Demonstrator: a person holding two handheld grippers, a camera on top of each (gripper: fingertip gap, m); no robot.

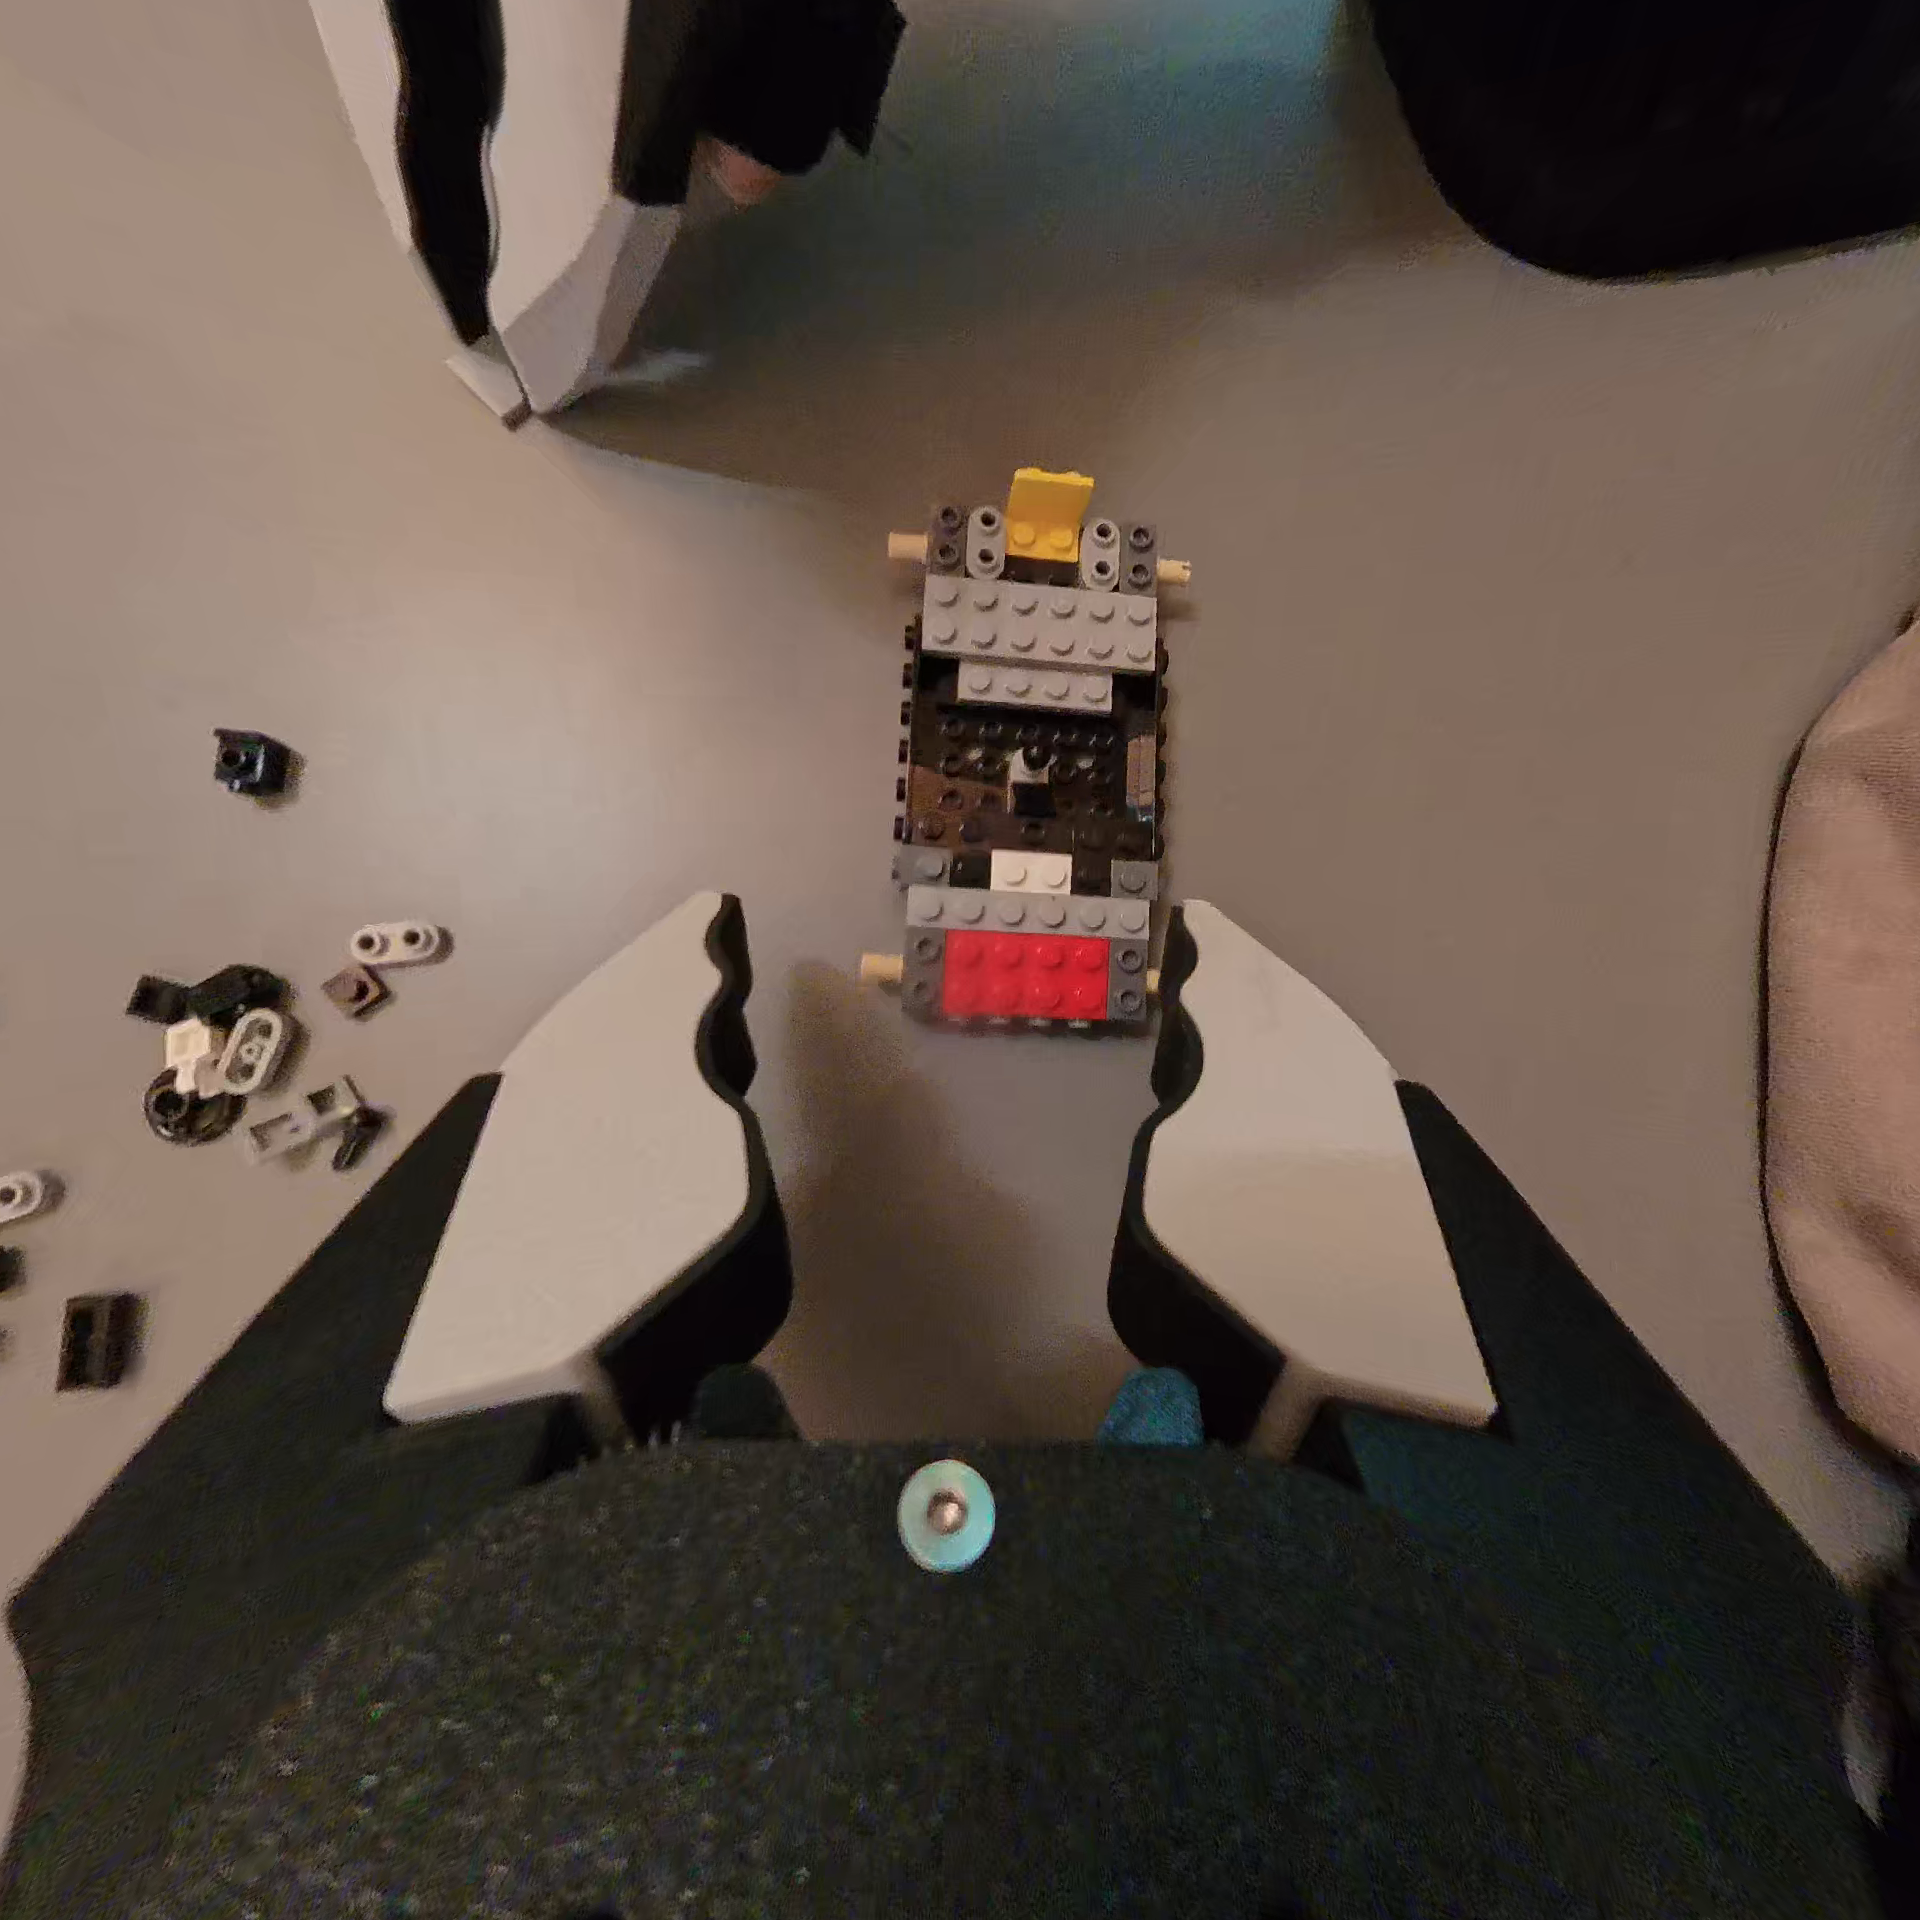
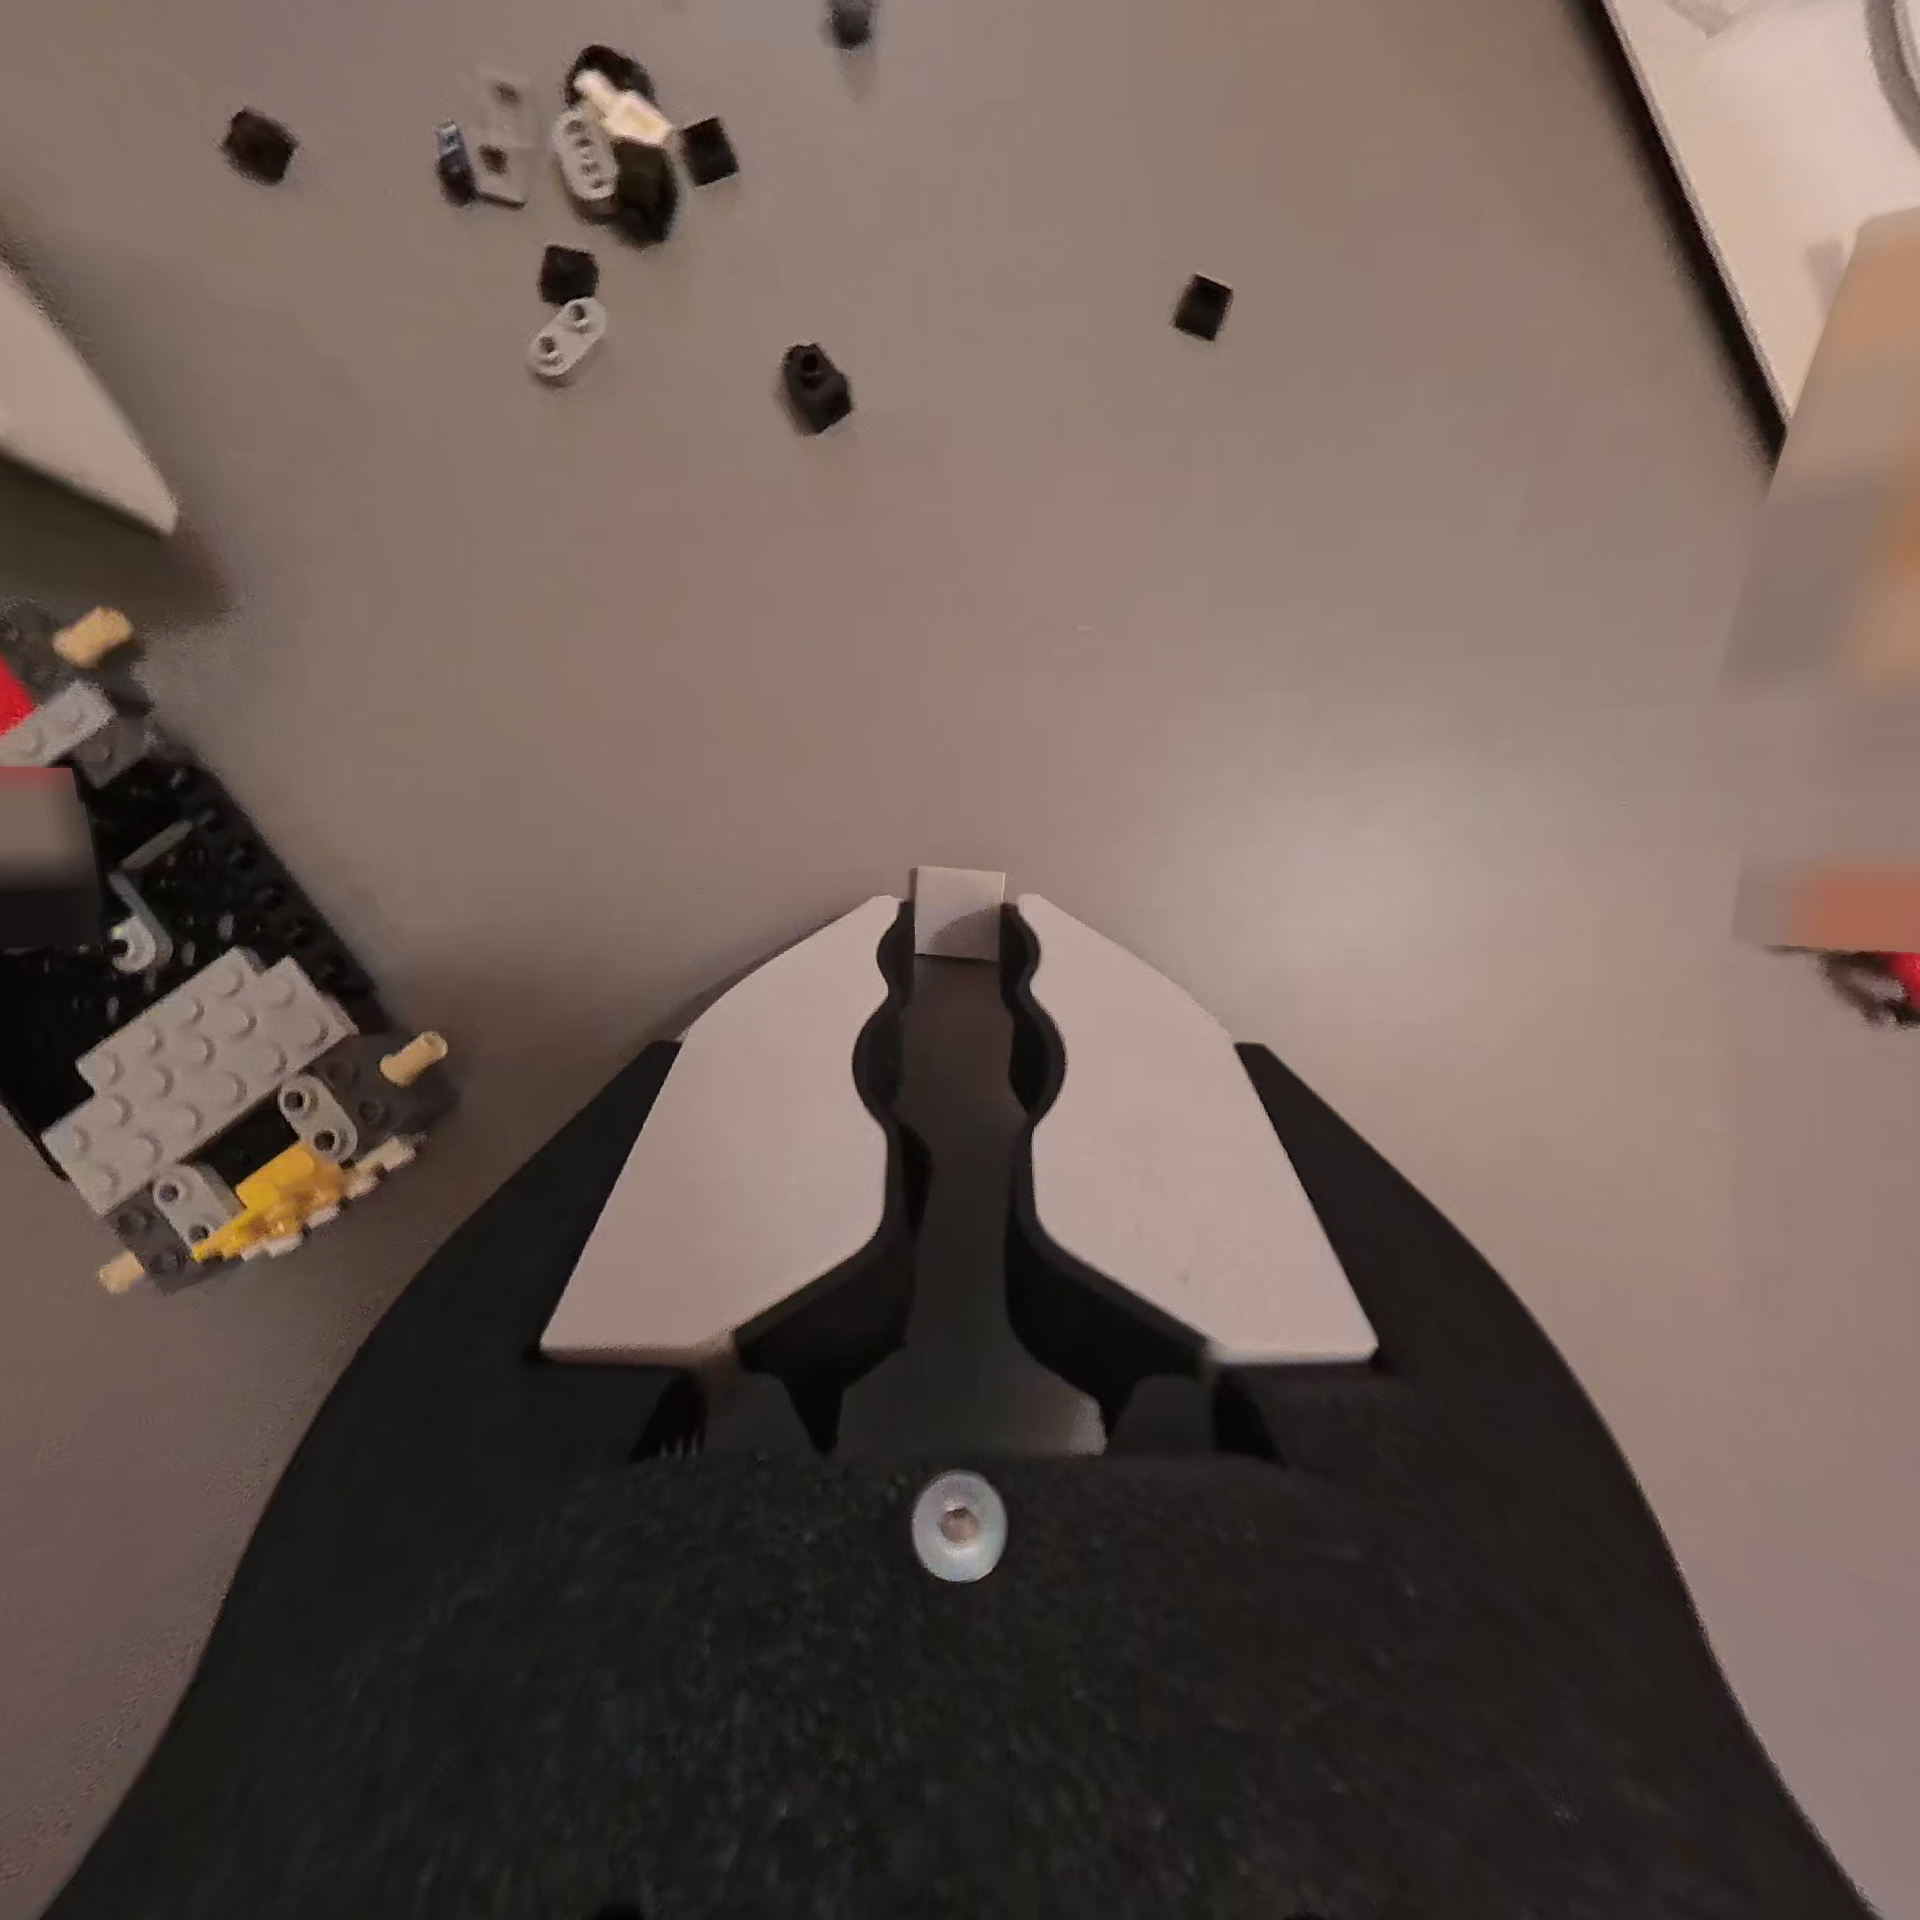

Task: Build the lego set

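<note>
A small grey piece [image 2: 958,914] is being pinched by the right tool [image 2: 958,940], the left tool [image 1: 956,961] spread beside the half-built chassis [image 1: 1034,769], loose parts [image 1: 223,1049] lying unused lower left.

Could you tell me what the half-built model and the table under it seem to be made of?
The half-built model looks like moulded plastic: studded bricks in grey, black, red and yellow, with glossy glints on the black plates. The table is a smooth, matte grey surface with soft reflections, perhaps laminate; the pictures leave that open.

Left gripper [image 1: 956,935], right gripper [image 2: 958,914]: black textured bodies, grey fingers, silver screw.
</note>
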